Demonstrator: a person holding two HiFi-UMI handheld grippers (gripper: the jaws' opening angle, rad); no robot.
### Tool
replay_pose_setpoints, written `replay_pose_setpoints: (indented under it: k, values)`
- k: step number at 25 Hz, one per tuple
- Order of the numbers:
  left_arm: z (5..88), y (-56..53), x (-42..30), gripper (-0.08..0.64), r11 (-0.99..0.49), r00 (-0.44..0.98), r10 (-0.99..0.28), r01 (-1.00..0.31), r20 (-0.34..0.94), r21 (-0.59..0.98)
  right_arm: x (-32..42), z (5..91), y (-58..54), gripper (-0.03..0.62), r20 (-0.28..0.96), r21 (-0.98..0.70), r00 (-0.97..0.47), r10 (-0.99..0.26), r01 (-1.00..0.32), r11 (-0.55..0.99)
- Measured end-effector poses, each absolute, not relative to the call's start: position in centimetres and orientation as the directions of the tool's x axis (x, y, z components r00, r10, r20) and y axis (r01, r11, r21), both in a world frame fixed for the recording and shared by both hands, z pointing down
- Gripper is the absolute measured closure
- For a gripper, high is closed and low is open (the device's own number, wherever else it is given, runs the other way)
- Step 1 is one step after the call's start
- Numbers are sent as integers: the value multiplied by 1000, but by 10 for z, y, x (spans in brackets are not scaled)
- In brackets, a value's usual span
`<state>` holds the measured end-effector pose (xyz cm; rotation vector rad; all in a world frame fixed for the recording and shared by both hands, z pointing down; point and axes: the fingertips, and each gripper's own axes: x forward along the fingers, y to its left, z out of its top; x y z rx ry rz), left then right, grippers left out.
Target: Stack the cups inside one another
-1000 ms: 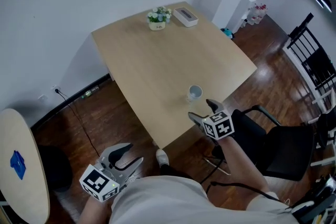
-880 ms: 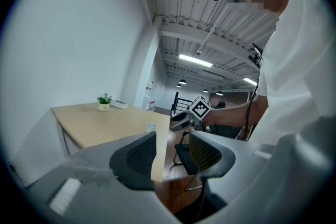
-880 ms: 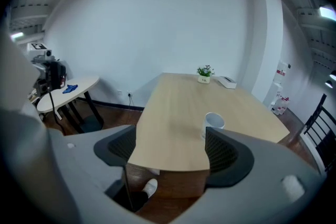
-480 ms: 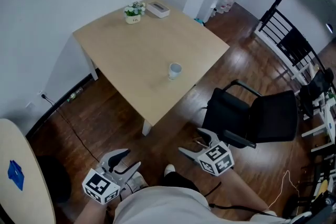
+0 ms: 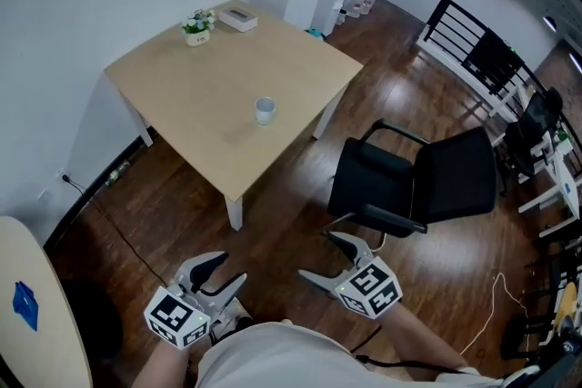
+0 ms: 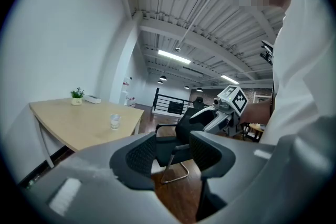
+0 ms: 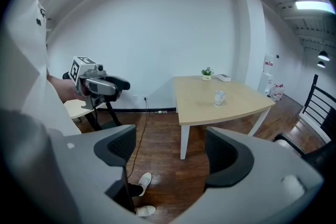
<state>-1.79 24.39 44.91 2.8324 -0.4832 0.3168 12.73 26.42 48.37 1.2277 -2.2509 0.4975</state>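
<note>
A stack of clear cups point(image 5: 265, 110) stands near the front right edge of the light wooden table point(image 5: 195, 95); it also shows as a small cup stack point(image 6: 114, 121) in the left gripper view and as the cup stack point(image 7: 219, 97) in the right gripper view. Both grippers are far from the table, low by the person's body over the floor. My left gripper point(image 5: 218, 273) is open and empty. My right gripper point(image 5: 325, 257) is open too, with nothing between its jaws.
A black office chair point(image 5: 409, 186) stands on the wooden floor right of the table. A small potted plant point(image 5: 196, 24) and a white box point(image 5: 238, 16) sit at the table's far edge. A round table point(image 5: 36, 313) is at the lower left. Black railing point(image 5: 473, 59) runs at right.
The person has stepped back from the table. The right gripper, which was at the table's edge near the cups, is now low over the floor. The table and cups look farther away.
</note>
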Motion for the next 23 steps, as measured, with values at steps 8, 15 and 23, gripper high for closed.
replay_pose_setpoints:
  k: [8, 15, 23]
  values:
    - [455, 313, 15, 351, -910, 905, -300, -366, 302, 192, 143, 492, 322, 186, 586, -93, -500, -638, -823, 560]
    - [456, 338, 23, 351, -899, 894, -324, -393, 309, 194, 151, 496, 347, 186, 583, -108, -525, -620, -806, 581]
    - [453, 340, 28, 351, -900, 895, -329, -394, 303, 188, 157, 490, 345, 187, 575, -97, -527, -626, -803, 588]
